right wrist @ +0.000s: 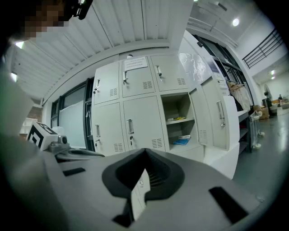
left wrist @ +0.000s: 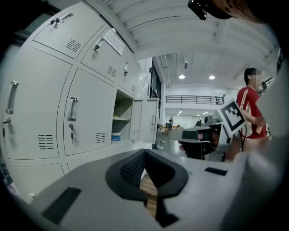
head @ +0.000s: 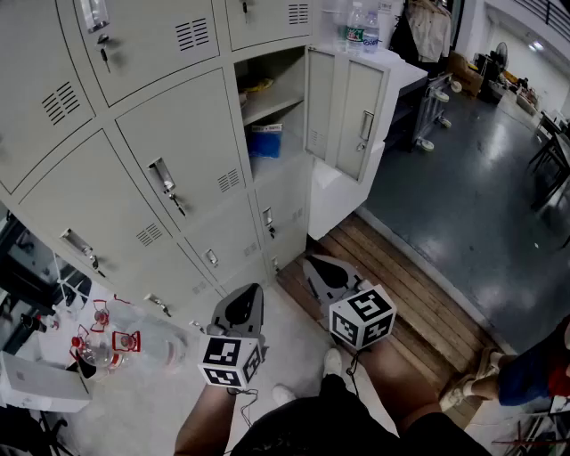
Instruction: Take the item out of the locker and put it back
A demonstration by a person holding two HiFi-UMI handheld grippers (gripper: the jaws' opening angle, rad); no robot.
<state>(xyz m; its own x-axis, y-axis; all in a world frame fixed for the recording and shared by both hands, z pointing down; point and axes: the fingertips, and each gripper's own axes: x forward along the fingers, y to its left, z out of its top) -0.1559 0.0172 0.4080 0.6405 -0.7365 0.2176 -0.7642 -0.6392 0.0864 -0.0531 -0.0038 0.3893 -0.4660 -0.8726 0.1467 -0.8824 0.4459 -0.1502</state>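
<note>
A bank of grey lockers (head: 160,169) fills the left of the head view. One compartment stands open, its door (head: 346,111) swung out to the right. A blue item (head: 265,141) lies on its lower shelf, and something yellow (head: 258,86) on the shelf above. The blue item also shows small in the left gripper view (left wrist: 116,136) and the right gripper view (right wrist: 182,141). My left gripper (head: 256,288) and right gripper (head: 309,260) hover low, side by side, well short of the locker. In their own views the left gripper (left wrist: 144,152) and the right gripper (right wrist: 145,150) are shut with nothing between the fingers.
Clear bottles with red caps (head: 111,343) and a white box (head: 36,385) lie on the floor at left. A wooden plank platform (head: 401,289) runs under the right gripper. Water bottles (head: 361,27) stand on the cabinet beyond the door. A person in red (left wrist: 248,110) stands to the right.
</note>
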